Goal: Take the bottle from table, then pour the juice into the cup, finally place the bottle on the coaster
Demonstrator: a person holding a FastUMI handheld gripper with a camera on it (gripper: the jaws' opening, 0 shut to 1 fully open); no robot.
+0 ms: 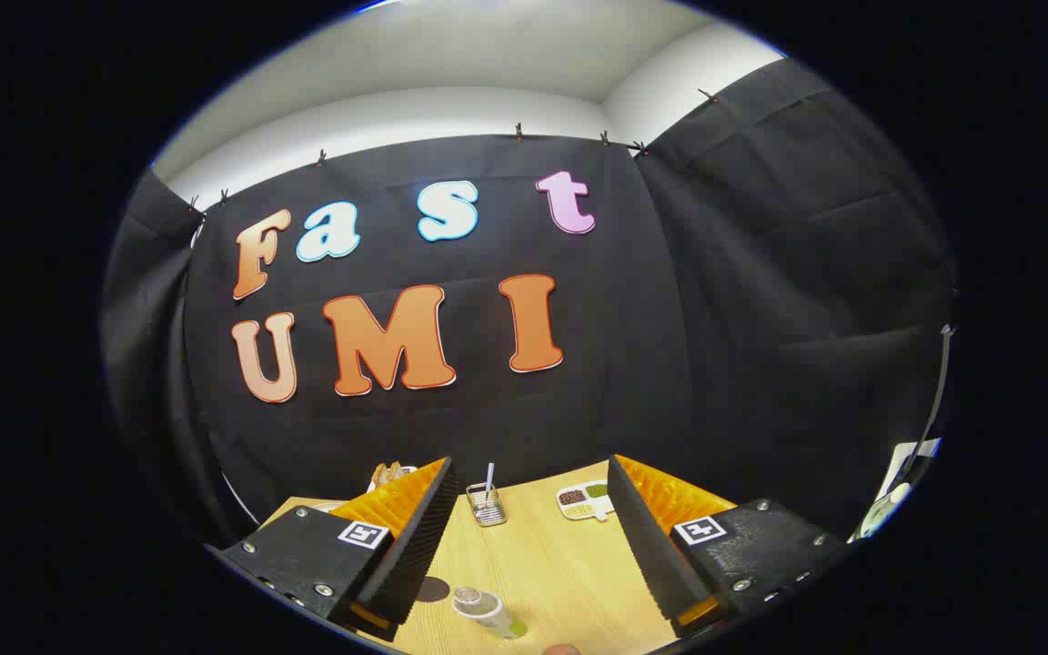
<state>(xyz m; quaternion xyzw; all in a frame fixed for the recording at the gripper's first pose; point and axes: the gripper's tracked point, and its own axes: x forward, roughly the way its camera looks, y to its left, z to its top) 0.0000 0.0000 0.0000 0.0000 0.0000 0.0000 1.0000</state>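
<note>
- Your gripper [524, 537] is held high over the table [560, 564], its fingers spread wide apart with nothing between them but bare wood and a few small things below.
- The bottle [488, 610] lies in the gap between the fingers, near you and closer to the left finger; it looks clear with a clear cap, and a bit of yellow-green shows at its near end. Neither finger touches it.
- The coaster [433, 589], a dark round disc, sits flat on the table just left of the bottle, right beside the left finger's inner edge and partly hidden by it.
- Farther off, between the fingertips, a small wire basket [486, 506] stands on the table with a pale stick rising out of it.
- To the right of the basket, near the right fingertip, lies a white tray [584, 500] with compartments holding brown, green and pale contents.
- Beyond the left fingertip, at the far left of the table, you can just see something tan on a white dish [392, 473]; it is too small to name.
- At the nearest table edge, right of the bottle, a small rounded brownish shape peeks in; you cannot tell what it is.
</note>
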